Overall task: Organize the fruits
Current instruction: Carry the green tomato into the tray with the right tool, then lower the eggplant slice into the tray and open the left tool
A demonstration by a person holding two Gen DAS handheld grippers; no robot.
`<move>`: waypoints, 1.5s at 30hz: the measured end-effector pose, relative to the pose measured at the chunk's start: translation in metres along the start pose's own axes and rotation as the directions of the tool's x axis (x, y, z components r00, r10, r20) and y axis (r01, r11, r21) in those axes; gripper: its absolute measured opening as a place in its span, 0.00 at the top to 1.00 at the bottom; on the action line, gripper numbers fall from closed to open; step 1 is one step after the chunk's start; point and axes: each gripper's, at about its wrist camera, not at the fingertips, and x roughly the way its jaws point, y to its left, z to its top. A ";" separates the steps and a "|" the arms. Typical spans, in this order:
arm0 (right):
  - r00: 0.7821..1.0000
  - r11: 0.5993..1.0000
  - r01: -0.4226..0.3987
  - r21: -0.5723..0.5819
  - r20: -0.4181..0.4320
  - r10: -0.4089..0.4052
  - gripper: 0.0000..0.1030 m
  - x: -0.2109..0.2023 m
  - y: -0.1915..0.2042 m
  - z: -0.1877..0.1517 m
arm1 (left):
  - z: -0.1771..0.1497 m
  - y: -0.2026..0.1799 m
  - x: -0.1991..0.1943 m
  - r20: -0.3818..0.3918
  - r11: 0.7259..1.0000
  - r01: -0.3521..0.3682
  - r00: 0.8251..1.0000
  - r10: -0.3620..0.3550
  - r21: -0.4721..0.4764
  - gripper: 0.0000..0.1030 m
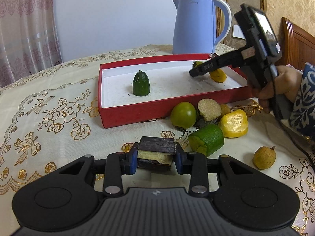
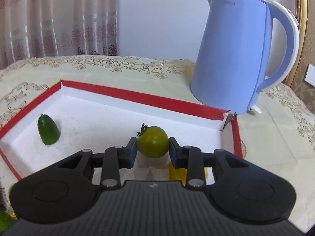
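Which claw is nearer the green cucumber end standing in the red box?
Right. The right claw is inside the red box, shut on a green tomato, with the cucumber end across the box floor. The left claw is outside the box, shut on a dark block.

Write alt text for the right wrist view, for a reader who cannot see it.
The right gripper, jaws shut on a small green tomato, holds it over the white floor of a shallow red box. A dark green cucumber end stands at the box's left, and a blue electric kettle sits behind the box on a floral tablecloth.
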 end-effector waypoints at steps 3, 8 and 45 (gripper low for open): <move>0.999 1.000 0.020 -0.014 0.027 -0.020 0.69 -0.001 0.004 -0.004 | 0.000 -0.002 0.000 -0.002 1.000 -0.011 1.000 0.011 0.007 0.66; 0.999 1.000 0.003 0.008 0.037 -0.003 0.69 -0.004 0.000 -0.006 | 0.000 -0.004 0.000 -0.006 0.999 -0.039 0.999 0.039 0.009 0.65; 0.999 1.000 -0.015 -0.013 0.031 0.015 0.69 -0.003 0.003 -0.009 | -0.004 -0.003 -0.018 -0.081 0.985 -0.164 0.984 0.159 -0.055 0.68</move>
